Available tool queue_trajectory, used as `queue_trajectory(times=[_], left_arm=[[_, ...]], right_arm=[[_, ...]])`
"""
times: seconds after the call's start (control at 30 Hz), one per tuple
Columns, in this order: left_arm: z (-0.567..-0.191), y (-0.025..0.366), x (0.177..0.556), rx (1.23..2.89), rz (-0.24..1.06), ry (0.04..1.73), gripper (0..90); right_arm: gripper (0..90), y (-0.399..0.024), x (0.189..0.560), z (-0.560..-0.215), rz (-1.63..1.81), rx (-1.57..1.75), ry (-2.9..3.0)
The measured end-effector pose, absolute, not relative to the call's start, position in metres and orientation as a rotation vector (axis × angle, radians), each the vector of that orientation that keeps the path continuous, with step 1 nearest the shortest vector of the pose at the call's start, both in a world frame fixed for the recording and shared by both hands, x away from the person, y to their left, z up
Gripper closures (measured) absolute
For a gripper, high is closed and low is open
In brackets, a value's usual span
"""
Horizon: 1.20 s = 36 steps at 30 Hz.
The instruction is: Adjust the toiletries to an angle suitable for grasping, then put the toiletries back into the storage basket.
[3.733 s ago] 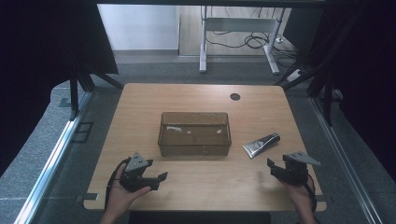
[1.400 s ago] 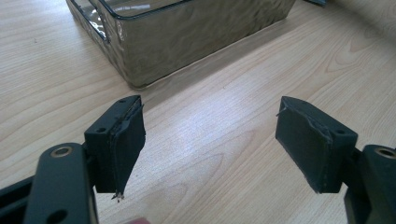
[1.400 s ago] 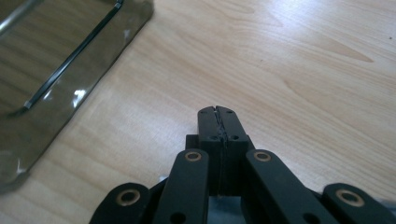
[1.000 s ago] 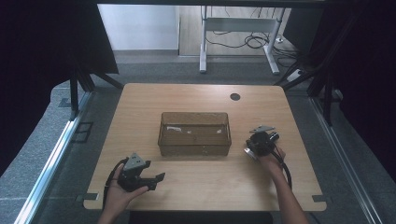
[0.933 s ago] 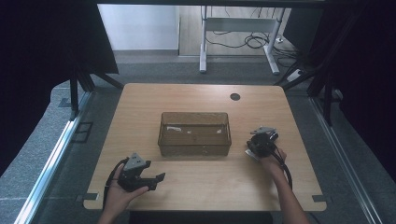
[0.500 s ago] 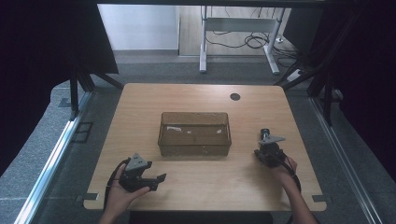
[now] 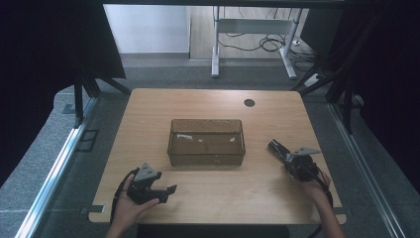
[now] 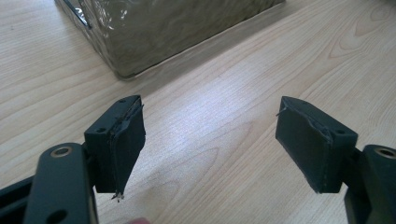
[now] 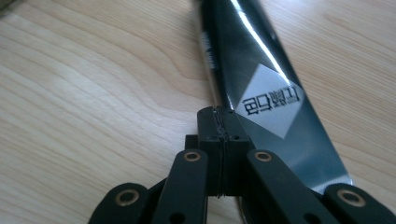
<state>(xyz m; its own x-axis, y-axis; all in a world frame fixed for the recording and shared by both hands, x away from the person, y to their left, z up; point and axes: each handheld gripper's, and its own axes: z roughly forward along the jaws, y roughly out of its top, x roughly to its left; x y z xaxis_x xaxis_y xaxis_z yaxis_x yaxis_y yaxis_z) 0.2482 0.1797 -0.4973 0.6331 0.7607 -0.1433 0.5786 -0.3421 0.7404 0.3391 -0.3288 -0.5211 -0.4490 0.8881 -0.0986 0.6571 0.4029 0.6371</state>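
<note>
1. The right gripper (image 7: 275,146) was clamped shut on the flat crimped end of a dark glossy tube (image 9: 261,74), pads pressed together with the thin seam pinched between them.
2. The tube lay over the table (image 7: 208,208) to the right of the clear bin (image 7: 206,141), apart from it, its body pointing away from the jaws toward the bin's near right corner; whether it was lifted or resting on the wood I could not tell.
3. The left gripper (image 7: 168,191) sat near the table's front left edge, jaws wide apart with nothing between them; its own view showed bare wood between the pads (image 8: 123,140) and the bin's corner (image 8: 140,42) beyond.
4. The tube looked light and soft-walled, with a slick foil-like skin that caught glare, so a squeeze on the belly would likely dent it or let it slide.
5. The crimp seemed the best hold: flat, stiff and thin enough for full pad contact.
6. Held by that end alone, the body would probably droop or swing, so a slow carry over the bin's rim seemed wise.
</note>
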Motion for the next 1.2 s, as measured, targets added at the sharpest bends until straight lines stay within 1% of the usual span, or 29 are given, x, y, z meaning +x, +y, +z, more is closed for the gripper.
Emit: queue_trajectory(times=[0.23,0.37,0.43,0.53,0.57,0.6,0.7,0.8,0.9,1.1,1.2], left_arm=[[-0.496,0.180,0.248,2.051,0.290,1.043,24.4],[-0.497,0.180,0.248,2.054,0.289,1.045,24.4],[-0.497,0.180,0.247,2.055,0.289,1.045,24.4],[-0.496,0.180,0.246,2.052,0.293,1.041,24.4],[-0.496,0.180,0.246,2.052,0.293,1.041,24.4],[-0.495,0.181,0.246,2.048,0.294,1.042,24.4],[-0.495,0.181,0.246,2.046,0.294,1.043,24.4],[-0.496,0.180,0.246,2.053,0.294,1.043,24.4],[-0.496,0.178,0.245,2.059,0.288,1.024,24.4],[-0.496,0.174,0.244,2.078,0.283,0.987,24.3],[-0.497,0.173,0.244,2.087,0.288,0.985,24.4]], right_arm=[[86.4,-0.333,0.339,-0.520,0.753,1.322,2.236],[80.0,-0.329,0.338,-0.513,0.771,1.271,2.255],[75.1,-0.328,0.339,-0.509,0.791,1.240,2.267],[61.6,-0.328,0.341,-0.503,0.825,1.169,2.309],[61.6,-0.328,0.341,-0.503,0.825,1.169,2.309],[53.8,-0.329,0.344,-0.499,0.813,1.128,2.331],[50.8,-0.330,0.344,-0.494,0.803,1.101,2.308],[51.2,-0.334,0.344,-0.489,0.849,1.134,2.293],[42.7,-0.335,0.343,-0.485,0.857,1.107,2.336],[41.7,-0.335,0.346,-0.477,0.833,1.061,2.397],[41.5,-0.333,0.354,-0.466,0.805,1.031,2.419]])
